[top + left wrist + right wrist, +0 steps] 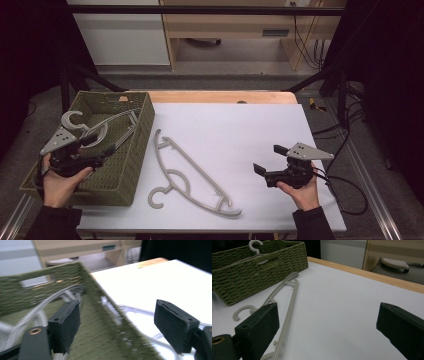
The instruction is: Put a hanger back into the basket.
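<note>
over the basket (131,165), left hand-held gripper (106,144) gapes empty.

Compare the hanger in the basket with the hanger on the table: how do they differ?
The hanger in the basket sits inside the green woven basket, propped at a tilt with its hook up near the rim. The hanger on the table lies flat on the white tabletop, apart from the basket, with its hook toward the person. Both are grey plastic and look alike in shape.

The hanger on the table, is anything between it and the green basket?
No. The hanger lies on bare white tabletop just right of the basket. Only the basket's own wall stands between, so it must be lifted over.
</note>
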{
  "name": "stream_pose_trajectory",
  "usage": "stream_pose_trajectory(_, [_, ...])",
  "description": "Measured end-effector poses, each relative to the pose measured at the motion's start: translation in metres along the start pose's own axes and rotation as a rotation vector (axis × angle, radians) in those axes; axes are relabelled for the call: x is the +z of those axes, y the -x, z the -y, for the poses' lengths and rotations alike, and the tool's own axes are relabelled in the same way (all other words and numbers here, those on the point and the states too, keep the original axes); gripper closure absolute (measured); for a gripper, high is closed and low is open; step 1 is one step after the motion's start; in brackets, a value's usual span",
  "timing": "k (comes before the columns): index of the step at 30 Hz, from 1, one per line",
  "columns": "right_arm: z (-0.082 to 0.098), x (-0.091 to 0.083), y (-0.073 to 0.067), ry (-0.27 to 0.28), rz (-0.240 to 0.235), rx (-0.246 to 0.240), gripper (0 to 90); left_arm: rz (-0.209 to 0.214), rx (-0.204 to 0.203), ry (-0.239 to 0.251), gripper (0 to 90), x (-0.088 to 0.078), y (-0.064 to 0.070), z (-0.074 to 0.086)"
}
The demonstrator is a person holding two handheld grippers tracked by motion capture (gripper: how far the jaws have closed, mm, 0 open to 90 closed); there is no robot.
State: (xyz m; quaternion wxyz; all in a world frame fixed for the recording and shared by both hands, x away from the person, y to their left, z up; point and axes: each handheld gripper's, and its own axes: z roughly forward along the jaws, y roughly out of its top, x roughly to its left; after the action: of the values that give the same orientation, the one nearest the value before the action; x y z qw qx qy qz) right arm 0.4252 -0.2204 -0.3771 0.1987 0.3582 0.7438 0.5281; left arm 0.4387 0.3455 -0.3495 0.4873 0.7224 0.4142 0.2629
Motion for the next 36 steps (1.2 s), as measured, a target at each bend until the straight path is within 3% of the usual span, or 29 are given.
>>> stream_pose_trajectory(4, [-0.002,0.001,-0.002,0.010,-0.007,0.000,4.6,0.078,0.004,0.021,18.3,0.004,0.018,0.004])
stream_pose_trajectory(13, [-0.004,0.006,-0.010,0.024,-0.021,0.002,4.4,0.130,0.045,0.043,8.3,0.009,0.041,0.010])
stream_pose_trajectory(22, [-0.007,0.014,-0.020,0.008,-0.068,0.009,4.4,0.122,0.064,0.012,4.3,0.013,0.044,0.014])
stream_pose_trajectory(30, [-0.009,0.023,-0.031,-0.039,-0.076,-0.034,5.6,0.131,0.058,0.012,3.7,0.013,0.043,0.015])
stream_pose_trajectory(36, [-0.009,0.034,-0.042,-0.086,-0.091,-0.055,6.1,0.125,0.078,0.003,3.7,0.013,0.042,0.015])
